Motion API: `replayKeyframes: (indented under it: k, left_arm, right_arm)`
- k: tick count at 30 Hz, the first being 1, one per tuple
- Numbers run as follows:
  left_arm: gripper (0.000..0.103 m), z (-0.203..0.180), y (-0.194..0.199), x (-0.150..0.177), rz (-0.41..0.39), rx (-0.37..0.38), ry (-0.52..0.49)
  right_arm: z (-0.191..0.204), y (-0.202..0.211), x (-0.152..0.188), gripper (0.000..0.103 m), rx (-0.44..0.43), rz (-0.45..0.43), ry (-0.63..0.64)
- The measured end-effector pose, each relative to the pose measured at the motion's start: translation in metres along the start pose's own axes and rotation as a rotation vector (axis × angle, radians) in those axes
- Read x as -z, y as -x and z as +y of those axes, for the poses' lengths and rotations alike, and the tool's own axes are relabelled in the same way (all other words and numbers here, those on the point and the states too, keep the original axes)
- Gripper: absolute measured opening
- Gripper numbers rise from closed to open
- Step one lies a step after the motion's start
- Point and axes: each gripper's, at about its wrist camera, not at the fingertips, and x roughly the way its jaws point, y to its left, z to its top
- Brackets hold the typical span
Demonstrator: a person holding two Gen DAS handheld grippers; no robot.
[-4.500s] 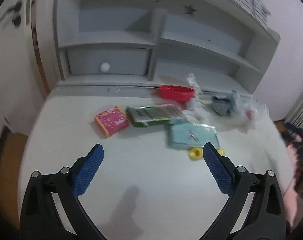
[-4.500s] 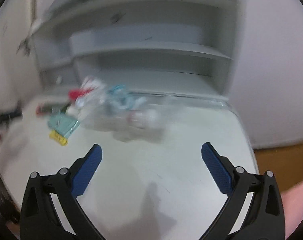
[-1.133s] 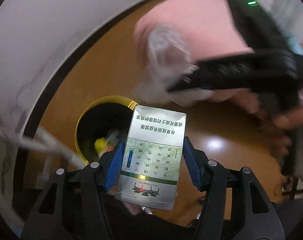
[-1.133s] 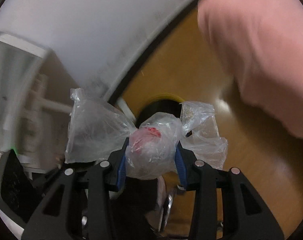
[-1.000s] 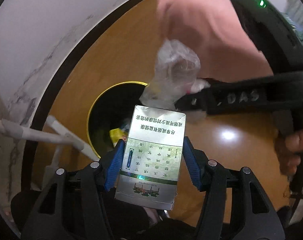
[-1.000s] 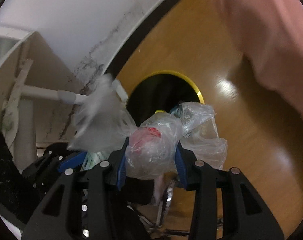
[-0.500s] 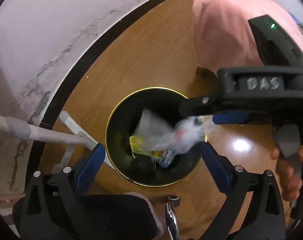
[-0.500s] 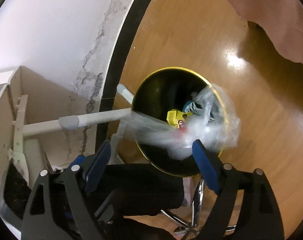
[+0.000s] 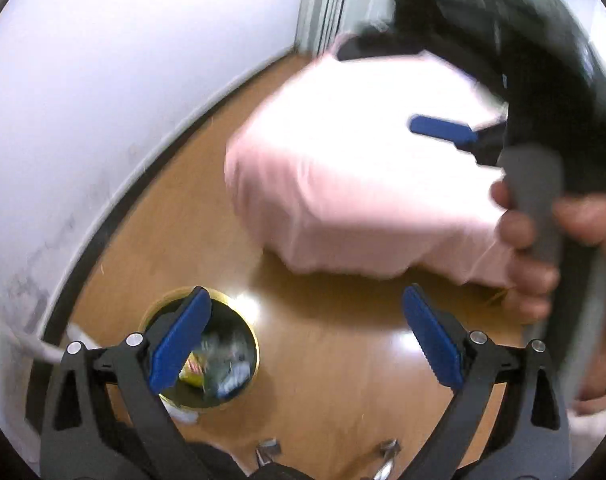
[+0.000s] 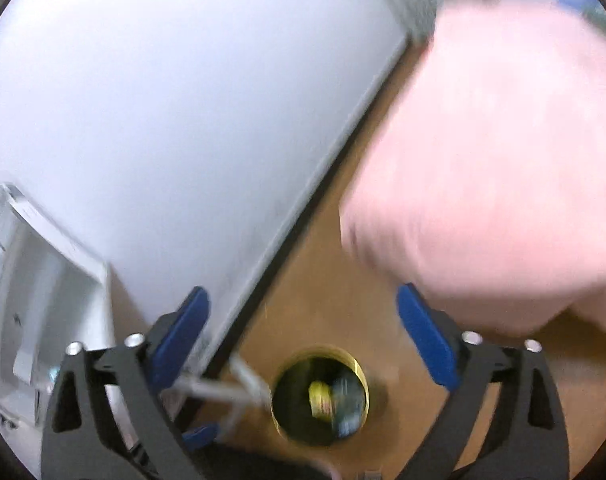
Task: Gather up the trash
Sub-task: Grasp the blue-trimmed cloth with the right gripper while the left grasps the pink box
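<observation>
Across the lower half of both wrist views, a brown wooden floor (image 9: 343, 344) spreads under a white wall (image 10: 163, 120), with the person's pink clothing (image 9: 343, 184) blurring the upper right. At the lower left of the left view and the bottom centre of the right, the gold-rimmed bin (image 10: 319, 394) now holds the trash (image 9: 219, 368): a yellow scrap, crumpled clear plastic and a darker packet lie inside it. The left gripper (image 9: 303, 340) is spread wide and carries nothing; the right gripper (image 10: 303, 340) is likewise spread and bare. A second ago the left clamped a green-printed carton and the right pinched a knotted plastic bag over the bin's mouth; half a second ago both were dropping. With that load apparently delivered, the likely next job is more litter from the desk. The bin now looks smaller and lower in frame, suggesting both tools are lifting away.
</observation>
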Motion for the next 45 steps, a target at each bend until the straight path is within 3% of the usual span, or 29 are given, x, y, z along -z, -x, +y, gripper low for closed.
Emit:
replayKeyframes:
  k: [1,3,7,9,12,13,16,18,20,22,26,31,40,42,44,45]
  left_arm:
    - [0.094,0.002,0.022,-0.005,-0.039,-0.007,-0.001]
    - [0.094,0.022,0.074,-0.012,-0.122,-0.036,0.017]
    - [0.096,0.075,0.163,-0.004,-0.249,-0.166,0.099]
    - [0.096,0.115,0.206,0.016,-0.297,-0.285,0.165]
    - [0.096,0.175,0.258,0.061,-0.302,-0.5,0.283]
    - [0.096,0.201,0.278,0.086,-0.285,-0.59,0.345]
    - [0.096,0.253,0.32,0.142,-0.248,-0.766,0.529]
    - [0.096,0.29,0.354,0.19,-0.221,-0.906,0.711]
    - [0.096,0.319,0.39,0.238,-0.222,-1.002,0.882]
    - [0.096,0.338,0.412,0.269,-0.206,-1.06,0.976]
    - [0.096,0.381,0.445,0.325,-0.155,-1.116,1.107]
    - [0.096,0.413,0.437,0.336,-0.119,-1.091,1.147]
    - [0.094,0.451,0.416,0.337,-0.058,-1.046,1.115]
    - [0.073,0.46,0.411,0.339,-0.028,-1.03,1.105]
    - [0.051,0.461,0.408,0.34,-0.032,-1.014,1.091]
    - [0.05,0.46,0.407,0.339,-0.026,-1.029,1.079]
  right_arm:
    - [0.013,0.02,-0.004,0.096,0.01,-0.06,0.035]
    - [0.04,0.038,-0.005,0.096,0.019,-0.098,0.112]
    - [0.107,0.032,0.015,0.096,0.008,-0.056,0.314]
    - [0.141,0.019,0.033,0.096,-0.013,-0.022,0.411]
    - [0.195,-0.001,0.063,0.096,-0.08,0.038,0.55]
    - [0.216,-0.008,0.075,0.096,-0.111,0.059,0.595]
    - [0.275,-0.027,0.108,0.096,-0.195,0.124,0.693]
    - [0.312,-0.037,0.127,0.096,-0.256,0.166,0.739]
    - [0.354,-0.049,0.15,0.096,-0.328,0.208,0.797]
    - [0.394,-0.054,0.175,0.096,-0.385,0.239,0.86]
    - [0.467,-0.07,0.23,0.096,-0.461,0.273,0.996]
    - [0.523,-0.092,0.277,0.091,-0.503,0.301,1.106]
    - [0.576,-0.145,0.319,0.073,-0.44,0.397,1.214]
    - [0.581,-0.152,0.32,0.067,-0.432,0.407,1.213]
    - [0.582,-0.158,0.321,0.052,-0.435,0.425,1.208]
    - [0.583,-0.161,0.321,0.04,-0.436,0.443,1.204]
